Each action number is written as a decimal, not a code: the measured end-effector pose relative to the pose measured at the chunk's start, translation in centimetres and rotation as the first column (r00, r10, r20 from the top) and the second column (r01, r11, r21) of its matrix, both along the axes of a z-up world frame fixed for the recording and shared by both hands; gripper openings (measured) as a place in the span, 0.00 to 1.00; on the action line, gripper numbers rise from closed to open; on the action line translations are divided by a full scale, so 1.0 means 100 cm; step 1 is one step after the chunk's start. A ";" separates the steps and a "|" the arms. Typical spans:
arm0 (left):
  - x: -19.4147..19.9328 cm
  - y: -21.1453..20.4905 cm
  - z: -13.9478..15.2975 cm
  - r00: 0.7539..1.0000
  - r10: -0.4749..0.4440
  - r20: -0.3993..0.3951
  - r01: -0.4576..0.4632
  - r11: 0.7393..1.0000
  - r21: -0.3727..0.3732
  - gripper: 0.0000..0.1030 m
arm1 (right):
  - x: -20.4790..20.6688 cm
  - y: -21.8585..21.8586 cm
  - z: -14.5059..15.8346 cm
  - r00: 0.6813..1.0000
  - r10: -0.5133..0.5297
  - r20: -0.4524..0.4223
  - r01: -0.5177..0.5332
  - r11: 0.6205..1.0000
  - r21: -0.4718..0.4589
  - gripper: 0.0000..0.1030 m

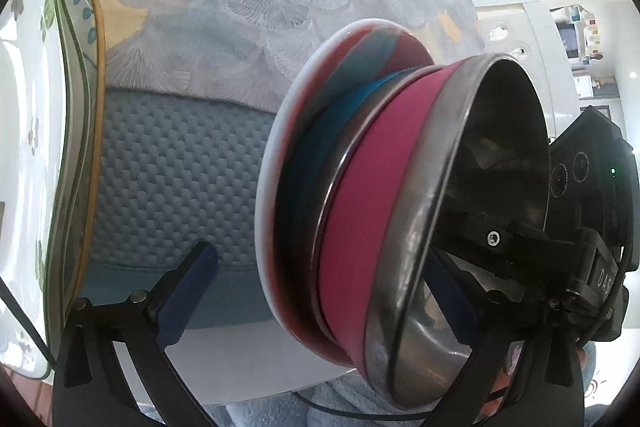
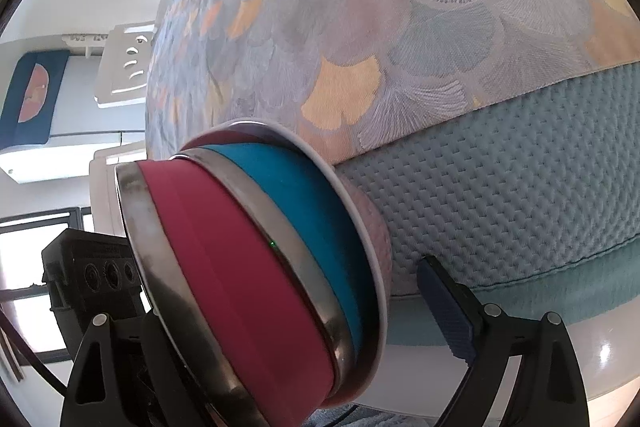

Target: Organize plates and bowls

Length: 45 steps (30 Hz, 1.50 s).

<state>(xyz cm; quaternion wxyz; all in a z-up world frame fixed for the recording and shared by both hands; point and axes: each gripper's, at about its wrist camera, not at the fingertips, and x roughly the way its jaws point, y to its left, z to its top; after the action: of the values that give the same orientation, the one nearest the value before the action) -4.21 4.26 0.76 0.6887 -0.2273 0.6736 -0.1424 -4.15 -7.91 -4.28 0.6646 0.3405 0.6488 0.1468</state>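
Observation:
A stack of three nested bowls [image 1: 352,195] fills the middle of both views: a white-rimmed red bowl [image 2: 360,211] at the bottom, a blue steel-rimmed bowl [image 2: 296,203] in it, and a pink steel-rimmed bowl [image 2: 224,267] on top. My left gripper [image 1: 322,255] is open. One of its fingers [image 1: 192,287] stands clear of the stack's side and the other shows past the top bowl's steel rim [image 1: 424,211]. My right gripper [image 2: 288,287] is open too. One finger [image 2: 444,307] stands apart from the white rim and the other is hidden behind the stack.
Several flowered plates [image 1: 60,147] are stacked at the left edge of the left wrist view. The bowls rest on a blue quilted mat [image 2: 500,187] over a leaf-patterned tablecloth [image 2: 360,27]. The white table edge [image 1: 240,367] runs close in front. A white chair [image 2: 124,67] stands beyond.

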 end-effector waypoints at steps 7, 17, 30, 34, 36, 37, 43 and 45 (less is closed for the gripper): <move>-0.014 0.002 0.008 0.998 0.017 0.067 -0.014 0.999 -0.040 0.78 | -0.002 -0.003 0.002 1.000 -0.009 0.022 0.009 1.000 0.016 0.68; -0.022 -0.004 0.023 0.993 -0.015 0.118 0.019 0.999 -0.029 0.68 | -0.013 -0.011 0.009 0.998 -0.023 0.058 0.023 1.000 -0.004 0.58; -0.030 -0.023 0.040 0.987 -0.045 0.157 0.040 0.999 0.033 0.68 | -0.022 -0.018 0.022 0.993 -0.008 0.115 0.014 0.999 -0.047 0.46; -0.022 -0.019 0.037 0.987 -0.042 0.155 0.038 0.999 0.031 0.68 | -0.022 -0.017 0.022 0.994 -0.013 0.112 0.018 0.999 -0.044 0.46; -0.020 -0.019 0.037 0.987 -0.042 0.153 0.037 0.999 0.032 0.68 | -0.022 -0.015 0.022 0.994 -0.014 0.111 0.019 0.999 -0.043 0.46; -0.019 -0.020 0.037 0.988 -0.041 0.152 0.037 0.999 0.032 0.68 | -0.022 -0.016 0.021 0.994 -0.015 0.110 0.019 0.999 -0.041 0.46; -0.027 -0.005 0.033 0.990 -0.032 0.139 0.030 0.999 0.021 0.69 | -0.020 -0.018 0.020 0.995 -0.021 0.100 0.024 0.999 -0.024 0.48; -0.027 -0.005 0.032 0.991 -0.025 0.135 0.023 1.000 0.015 0.70 | -0.018 -0.019 0.019 0.995 -0.020 0.094 0.021 1.000 -0.015 0.50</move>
<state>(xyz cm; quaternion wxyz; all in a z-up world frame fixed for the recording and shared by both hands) -6.92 3.77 3.98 0.7323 -0.2046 0.6292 -0.1613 -5.99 -9.76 -2.42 0.6986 0.3346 0.6142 0.1506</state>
